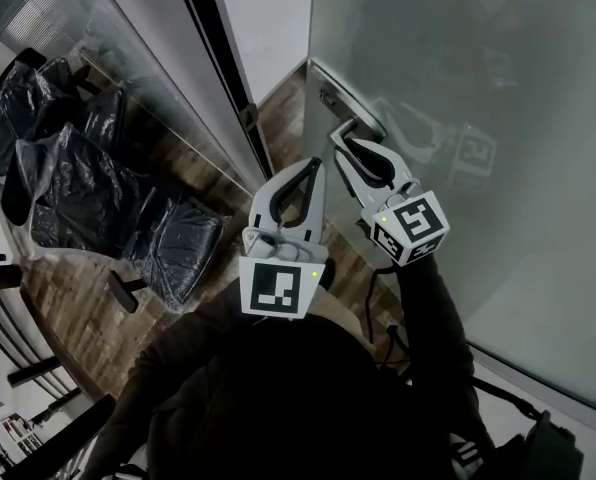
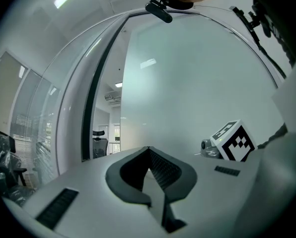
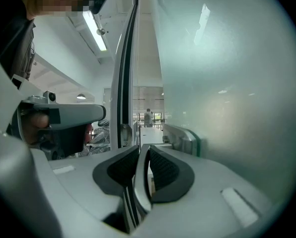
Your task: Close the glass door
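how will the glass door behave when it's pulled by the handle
The glass door is a large frosted pane, so probably heavy, stiff, slow to swing. Its metal handle looks smooth, so the right gripper, clamped on it, might slip.

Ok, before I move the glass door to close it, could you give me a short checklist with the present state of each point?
1. Right gripper shut on the door handle: ok.
2. Left gripper shut, empty, not touching the glass: ok.
3. Glass door closed: not ok, a gap shows between its edge and the door frame.
4. Gap free of things: ok in the head view.
5. Wrapped chairs to the left of the frame, apart from the door: ok.
6. Latch lined up with the frame: cannot tell.
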